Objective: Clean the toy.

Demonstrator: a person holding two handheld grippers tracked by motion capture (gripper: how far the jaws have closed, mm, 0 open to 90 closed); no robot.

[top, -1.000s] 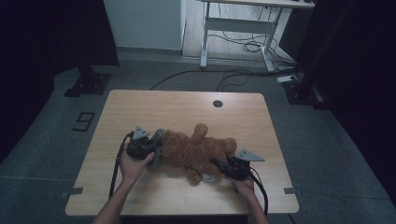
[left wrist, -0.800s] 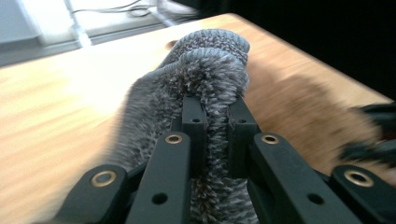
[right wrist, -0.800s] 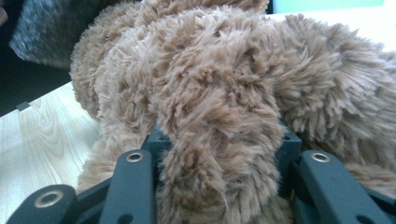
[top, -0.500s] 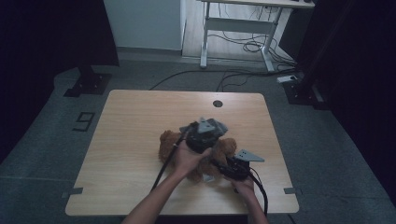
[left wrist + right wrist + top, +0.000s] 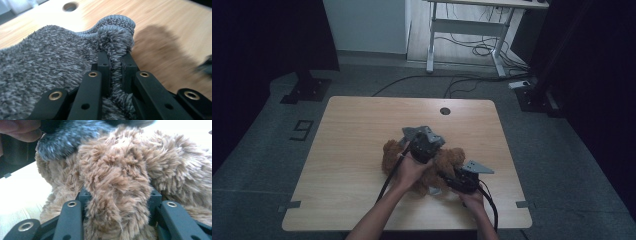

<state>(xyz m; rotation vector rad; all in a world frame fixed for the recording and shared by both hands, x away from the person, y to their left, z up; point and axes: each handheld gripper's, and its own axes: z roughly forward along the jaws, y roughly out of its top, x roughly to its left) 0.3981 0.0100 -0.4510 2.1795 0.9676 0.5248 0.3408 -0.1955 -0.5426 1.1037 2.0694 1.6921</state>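
left claw (image 5: 115,62) pinches grey knit (image 5: 50,62) | right claw (image 5: 117,197) clamps brown plush limb (image 5: 117,182) | high view: wooden table (image 5: 362,130)

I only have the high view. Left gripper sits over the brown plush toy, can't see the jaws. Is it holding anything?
Observer: Yes. In the left gripper view the left gripper is shut on a fold of grey fabric.
Operator: Grey? I see only brown fur.
Observer: The fabric is fuzzy, with a ribbed hem; it drapes toward the table's cable hole.
Operator: And the right one?
Observer: The right gripper is clamped on a thick limb of the toy, fur bulging between the jaws.
Operator: Does the grey meet the toy?
Observer: In the right gripper view it lies on the toy's top.
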